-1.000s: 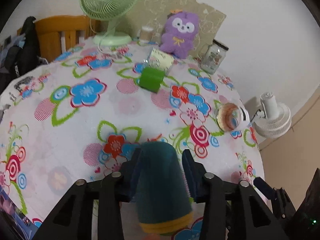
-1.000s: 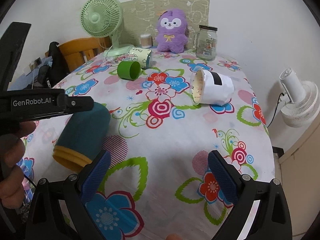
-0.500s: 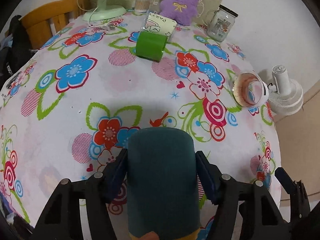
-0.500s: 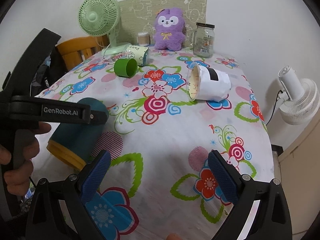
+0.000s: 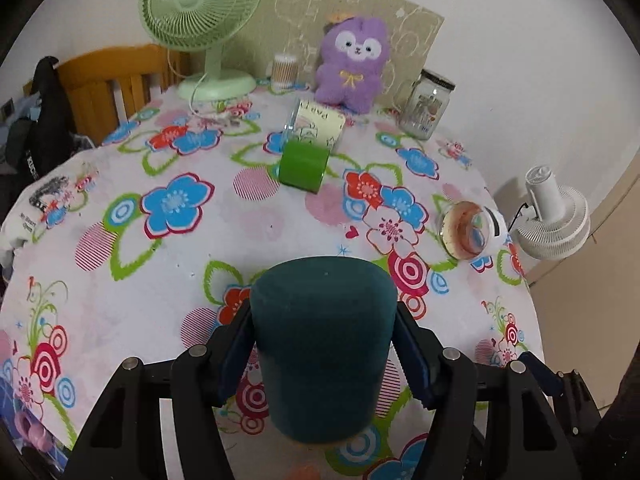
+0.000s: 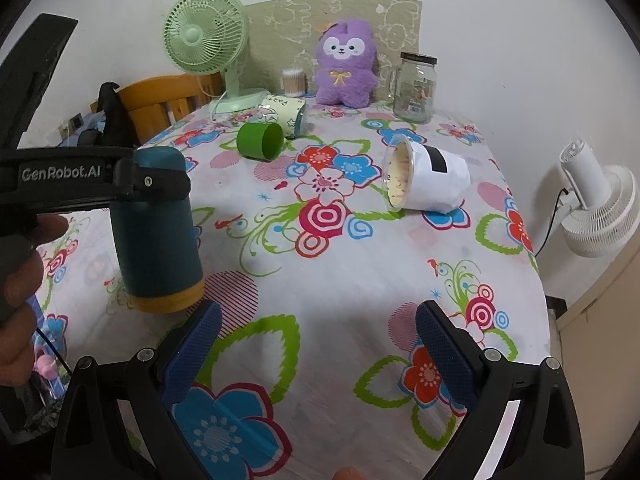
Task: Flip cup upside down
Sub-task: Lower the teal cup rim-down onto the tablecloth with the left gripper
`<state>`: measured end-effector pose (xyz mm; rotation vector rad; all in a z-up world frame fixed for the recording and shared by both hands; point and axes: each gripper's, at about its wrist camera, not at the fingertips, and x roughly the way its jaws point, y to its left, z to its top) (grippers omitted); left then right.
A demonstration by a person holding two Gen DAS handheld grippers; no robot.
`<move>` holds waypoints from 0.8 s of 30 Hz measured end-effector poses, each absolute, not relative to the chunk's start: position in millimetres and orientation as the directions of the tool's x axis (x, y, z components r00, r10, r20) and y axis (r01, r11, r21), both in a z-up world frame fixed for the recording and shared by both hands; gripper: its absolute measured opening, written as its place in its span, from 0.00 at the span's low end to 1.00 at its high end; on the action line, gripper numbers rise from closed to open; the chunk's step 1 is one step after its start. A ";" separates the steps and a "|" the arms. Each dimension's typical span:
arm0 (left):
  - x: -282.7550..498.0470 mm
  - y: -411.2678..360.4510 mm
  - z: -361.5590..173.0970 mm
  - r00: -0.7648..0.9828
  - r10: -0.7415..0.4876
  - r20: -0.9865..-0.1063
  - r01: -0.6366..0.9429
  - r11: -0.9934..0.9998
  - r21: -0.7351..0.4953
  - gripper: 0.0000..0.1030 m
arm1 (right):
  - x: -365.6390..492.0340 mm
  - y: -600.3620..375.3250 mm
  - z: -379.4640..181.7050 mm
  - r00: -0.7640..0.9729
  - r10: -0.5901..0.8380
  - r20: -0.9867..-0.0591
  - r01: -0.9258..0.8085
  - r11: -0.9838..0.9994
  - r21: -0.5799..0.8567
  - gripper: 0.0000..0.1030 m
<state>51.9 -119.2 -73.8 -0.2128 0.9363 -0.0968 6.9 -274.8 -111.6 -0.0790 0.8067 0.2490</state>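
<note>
My left gripper (image 5: 322,354) is shut on a dark teal cup (image 5: 322,344) with a yellow rim band. In the right wrist view the teal cup (image 6: 156,236) stands nearly upright with its closed base up and its yellow rim down, just above or touching the flowered tablecloth (image 6: 340,280); I cannot tell which. The left gripper's arm (image 6: 92,176) clamps it near the top. My right gripper (image 6: 316,344) is open and empty over the near side of the table.
A white paper cup (image 6: 424,178), a green cup (image 6: 260,142) and a printed cup (image 6: 284,114) lie on their sides. A glass jar (image 6: 414,88), a purple plush (image 6: 346,64) and a green fan (image 6: 208,48) stand at the back. A white fan (image 6: 596,204) is off the right edge.
The left gripper has turned the teal cup from lying tilted, rim toward me, to nearly upright with its rim down. The right gripper has stayed open and still.
</note>
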 end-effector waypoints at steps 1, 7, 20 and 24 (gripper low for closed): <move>50.5 -118.8 -73.1 0.592 -0.175 -0.787 -0.008 0.975 -0.222 0.66 | 6.7 -273.5 -110.9 0.665 0.192 -0.721 -0.252 0.967 0.024 0.96; 45.9 -115.0 -70.4 0.605 -0.169 -0.778 -0.011 0.975 -0.221 0.66 | 4.0 -266.1 -107.0 0.672 0.192 -0.715 -0.268 0.963 0.006 0.96; 34.3 -131.0 -76.8 0.603 -0.123 -0.788 0.030 0.991 -0.131 0.80 | 2.5 -261.4 -108.4 0.670 0.187 -0.719 -0.278 0.961 -0.009 0.96; 29.9 -134.3 -69.0 0.636 -0.114 -0.764 0.037 0.992 -0.117 0.89 | 3.2 -262.6 -107.4 0.672 0.184 -0.718 -0.275 0.962 -0.010 0.96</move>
